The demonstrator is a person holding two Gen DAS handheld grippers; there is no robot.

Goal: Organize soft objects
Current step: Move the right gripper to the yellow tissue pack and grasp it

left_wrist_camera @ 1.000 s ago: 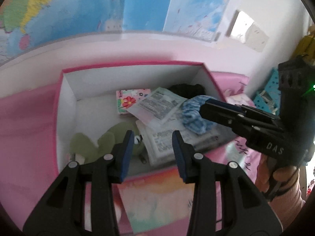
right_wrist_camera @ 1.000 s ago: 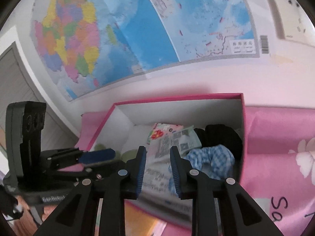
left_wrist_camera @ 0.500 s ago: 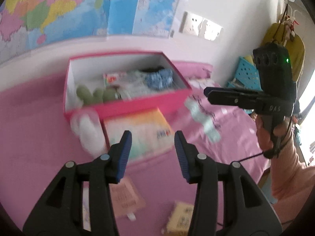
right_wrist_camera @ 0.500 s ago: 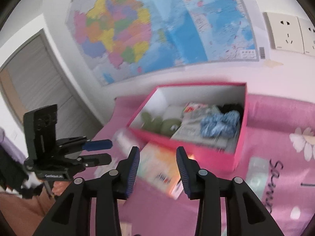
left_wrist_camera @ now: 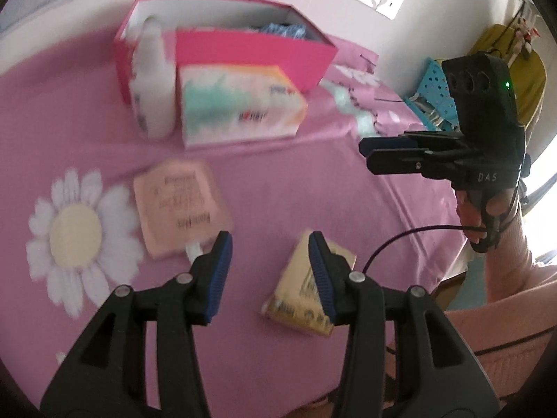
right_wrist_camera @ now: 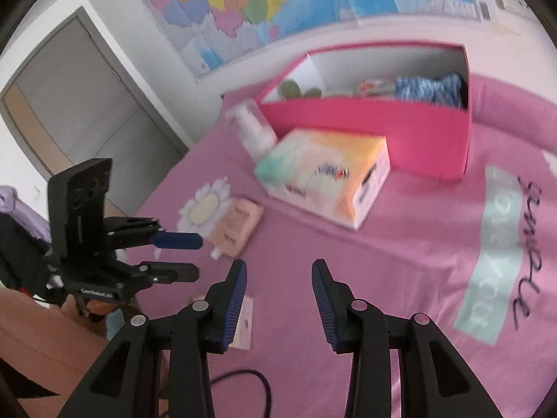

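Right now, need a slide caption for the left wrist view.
Open left gripper hovers over pink bedspread between peach sachet and yellow packet; pink box behind.

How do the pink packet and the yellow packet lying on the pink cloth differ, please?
The pink packet lies beside the daisy print, clear of the left tool; the yellow packet sits partly behind that tool's right finger. The pink one looks larger and has a white tab. Both lie flat, outside the box.
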